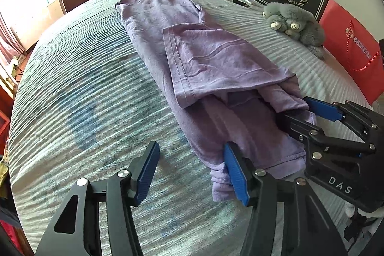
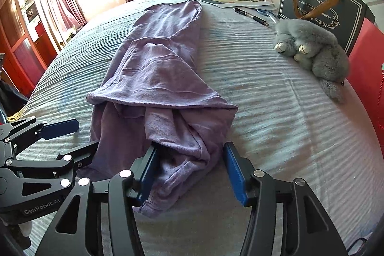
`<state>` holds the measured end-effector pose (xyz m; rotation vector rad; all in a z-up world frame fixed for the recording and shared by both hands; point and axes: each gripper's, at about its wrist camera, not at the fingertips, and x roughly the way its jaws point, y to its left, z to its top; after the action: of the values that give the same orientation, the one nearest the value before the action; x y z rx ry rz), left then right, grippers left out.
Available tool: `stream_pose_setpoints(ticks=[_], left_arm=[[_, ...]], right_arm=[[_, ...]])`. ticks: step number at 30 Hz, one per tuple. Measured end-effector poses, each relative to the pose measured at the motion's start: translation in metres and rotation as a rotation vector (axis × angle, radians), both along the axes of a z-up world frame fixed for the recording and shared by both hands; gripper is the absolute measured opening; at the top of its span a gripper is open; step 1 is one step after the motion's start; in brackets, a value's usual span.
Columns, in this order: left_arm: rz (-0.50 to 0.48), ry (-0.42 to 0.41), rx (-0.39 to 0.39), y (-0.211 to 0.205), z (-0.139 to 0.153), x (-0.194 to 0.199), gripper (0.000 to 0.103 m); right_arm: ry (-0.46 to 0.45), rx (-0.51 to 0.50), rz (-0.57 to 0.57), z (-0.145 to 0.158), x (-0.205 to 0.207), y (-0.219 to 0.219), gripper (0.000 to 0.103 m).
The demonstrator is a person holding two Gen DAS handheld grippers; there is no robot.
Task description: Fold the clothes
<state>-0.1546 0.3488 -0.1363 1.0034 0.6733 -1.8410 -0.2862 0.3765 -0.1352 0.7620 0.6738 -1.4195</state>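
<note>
Your purple shirt (image 1: 192,59) lies as a long narrow strip on the bed (image 1: 84,100), its sides lapped inward, likely ready for a crosswise fold. Both grippers sit at the shirt's near end: the left gripper (image 1: 192,172) with jaws wide, 1 finger touching its corner; the right gripper (image 2: 189,172) wide, straddling bunched cloth.

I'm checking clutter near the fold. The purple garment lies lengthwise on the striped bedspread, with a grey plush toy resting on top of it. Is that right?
Not quite. The grey plush toy rests on the striped bedspread, apart from the purple garment, beside the dark gift bag. The right wrist view shows bare bedspread between them.
</note>
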Motion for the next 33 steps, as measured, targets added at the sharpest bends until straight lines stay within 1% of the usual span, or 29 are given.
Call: stream_pose_setpoints(ticks=[1,2,3,5,7,8,9,10,11,12,13,14,17,20,22,25,29,33], left_arm=[[-0.005,0.002,-0.001,0.000,0.000,0.000,0.040],[-0.010,0.004,-0.001,0.000,0.000,-0.001,0.026],[-0.017,0.000,0.002,0.000,0.000,-0.003,0.018],[-0.029,-0.004,0.007,0.002,0.001,-0.007,0.017],[-0.027,0.017,0.016,0.000,0.001,-0.004,0.017],[-0.034,0.015,0.013,-0.001,0.001,-0.004,0.017],[-0.042,0.016,0.012,-0.001,0.001,-0.004,0.013],[-0.049,0.029,0.027,-0.002,0.002,-0.003,0.008],[-0.055,0.041,0.042,-0.004,0.002,-0.001,0.004],[-0.054,0.051,0.059,-0.006,0.004,0.002,0.003],[-0.052,0.062,0.065,-0.008,0.007,0.005,0.003],[-0.053,0.071,0.069,-0.009,0.011,0.009,0.002],[-0.086,0.084,0.045,-0.009,0.027,0.015,0.002],[-0.104,0.112,0.037,-0.016,0.044,0.022,0.002],[-0.112,0.127,0.021,-0.023,0.055,0.028,0.002],[-0.128,0.147,0.003,-0.038,0.069,0.035,0.002],[-0.158,0.169,-0.026,-0.070,0.086,0.043,0.002],[-0.190,0.198,-0.047,-0.119,0.102,0.053,0.002]], right_arm=[[-0.007,-0.001,-0.001,0.000,0.000,0.001,0.039],[-0.014,-0.001,-0.003,0.001,0.001,0.002,0.037],[-0.021,-0.002,-0.004,0.001,0.001,0.003,0.037],[-0.032,0.001,-0.001,0.001,-0.001,0.002,0.037],[-0.037,0.008,0.002,0.001,0.000,0.002,0.034],[-0.038,0.012,0.005,0.001,0.000,0.002,0.033],[-0.038,0.015,0.007,0.001,0.001,0.002,0.032],[-0.039,0.017,0.006,0.001,0.002,0.002,0.028],[-0.065,0.028,-0.001,0.001,0.001,0.001,0.024],[-0.090,0.039,-0.010,0.002,0.001,0.001,0.018],[-0.113,0.039,-0.026,0.003,-0.001,0.002,0.016],[-0.136,0.038,-0.042,0.005,-0.003,0.003,0.015],[-0.196,0.008,-0.079,0.015,-0.008,0.006,0.015],[-0.171,-0.036,-0.091,0.037,-0.001,0.005,0.015],[-0.139,-0.067,-0.093,0.052,0.006,0.001,0.015],[-0.126,-0.101,-0.108,0.071,0.017,-0.008,0.015],[-0.113,-0.144,-0.140,0.095,0.029,-0.026,0.015],[-0.078,-0.182,-0.168,0.117,0.039,-0.066,0.015]])
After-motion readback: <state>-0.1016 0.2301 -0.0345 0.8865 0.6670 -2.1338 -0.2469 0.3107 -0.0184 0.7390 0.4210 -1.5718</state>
